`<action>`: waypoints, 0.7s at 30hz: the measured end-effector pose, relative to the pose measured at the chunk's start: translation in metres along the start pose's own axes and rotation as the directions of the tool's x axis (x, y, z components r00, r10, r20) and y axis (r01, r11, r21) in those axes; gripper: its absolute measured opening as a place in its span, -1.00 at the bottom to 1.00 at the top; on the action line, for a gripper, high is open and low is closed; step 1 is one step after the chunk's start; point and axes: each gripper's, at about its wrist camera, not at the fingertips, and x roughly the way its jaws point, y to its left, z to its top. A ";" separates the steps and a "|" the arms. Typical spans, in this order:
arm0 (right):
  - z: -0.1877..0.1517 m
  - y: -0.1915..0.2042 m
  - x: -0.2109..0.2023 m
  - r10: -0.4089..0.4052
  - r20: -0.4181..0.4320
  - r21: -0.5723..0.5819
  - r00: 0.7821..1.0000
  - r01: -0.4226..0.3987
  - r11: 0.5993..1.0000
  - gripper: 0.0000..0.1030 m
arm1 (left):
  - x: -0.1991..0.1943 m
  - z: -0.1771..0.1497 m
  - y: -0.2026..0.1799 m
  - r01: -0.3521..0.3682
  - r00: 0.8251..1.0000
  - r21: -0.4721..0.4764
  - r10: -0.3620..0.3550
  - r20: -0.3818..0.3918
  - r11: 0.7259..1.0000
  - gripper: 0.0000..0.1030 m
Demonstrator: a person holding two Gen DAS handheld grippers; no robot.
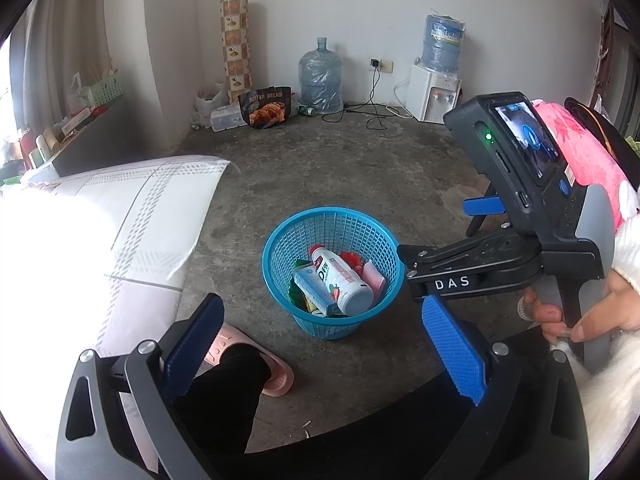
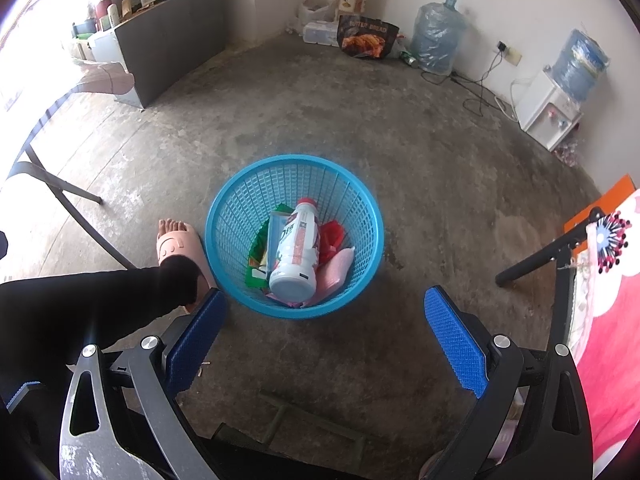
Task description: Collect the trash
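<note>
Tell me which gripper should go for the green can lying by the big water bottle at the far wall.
Left, narrowly. Both grippers are open and empty, and the can is far from both. The right gripper points down over the blue basket; the left gripper already looks across the floor toward that wall.

blue basket [image 2: 224,216] upright on floor | white bottle [image 2: 296,256], wrappers [image 2: 256,260] inside

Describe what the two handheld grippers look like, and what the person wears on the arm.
Each gripper, left and right, has black and grey metal arms with silver bolts and blue dimpled pads. The left view shows the right one from the side: black body marked DAS, a small screen, a green light, a grey handle. The sleeve is fluffy white.
</note>
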 end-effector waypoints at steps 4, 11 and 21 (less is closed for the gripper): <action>0.000 -0.001 0.000 -0.002 0.003 0.004 1.000 0.002 1.000 0.85 | 0.000 0.000 0.000 -0.005 1.000 0.003 0.005 0.000 1.000 0.89; 0.000 -0.001 0.001 -0.003 0.006 0.005 1.000 0.003 1.000 0.85 | 0.002 -0.001 -0.002 -0.005 1.000 0.002 0.005 -0.001 1.000 0.89; 0.000 -0.002 0.001 -0.003 0.006 0.004 1.000 0.003 1.000 0.85 | 0.003 -0.001 -0.001 -0.004 1.000 -0.001 0.004 -0.004 1.000 0.89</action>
